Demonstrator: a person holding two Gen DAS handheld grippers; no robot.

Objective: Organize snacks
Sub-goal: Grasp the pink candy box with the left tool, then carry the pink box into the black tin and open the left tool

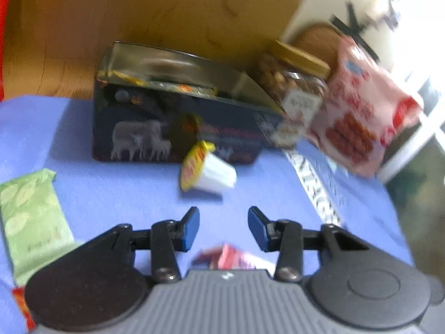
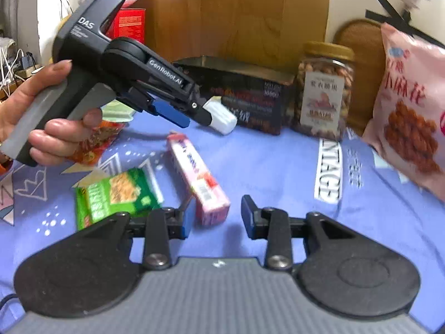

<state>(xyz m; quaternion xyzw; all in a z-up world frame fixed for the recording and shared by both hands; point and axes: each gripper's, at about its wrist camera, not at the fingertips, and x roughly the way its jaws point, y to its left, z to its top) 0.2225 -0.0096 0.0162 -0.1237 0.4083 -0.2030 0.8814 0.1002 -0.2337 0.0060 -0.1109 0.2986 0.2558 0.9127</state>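
1. Your left gripper [image 1: 224, 226] has its jaws spread wide with nothing between the blue pads; it hangs above the blue cloth [image 1: 116, 183], pointed at the dark tin [image 1: 178, 130].
2. Your right gripper [image 2: 214, 217] is likewise spread and holds nothing.
3. Landmark: the dark tin, lid off, standing against the wooden panel [image 1: 155, 16] at the far edge of the cloth.
4. A small jelly cup [image 1: 207, 171] with a yellow foil lid lies on its side on the cloth just in front of the tin, between the tin and your left gripper's tips.
5. In the right wrist view the left gripper's tips sit partly across the white cup, so you cannot tell contact there; the left wrist view shows them apart.
6. Just right of the tin stands a nut jar [image 2: 324, 89] with a gold lid, touching or nearly touching the tin's end; blur makes this uncertain.
7. Right of the jar, a pink snack bag [image 2: 408, 105] leans upright.
8. In front of the tin, nearer you, a long pink box [image 2: 198, 178] lies on the cloth, its near end beside your right gripper's left finger.
9. Left of that box lies a green snack packet [image 2: 116, 197].
10. A pale green packet [image 1: 30, 220] lies to the tin's front left.
11. Your left hand [image 2: 41, 117] grips the gripper handle, covering part of an orange-red packet [image 2: 94, 142].
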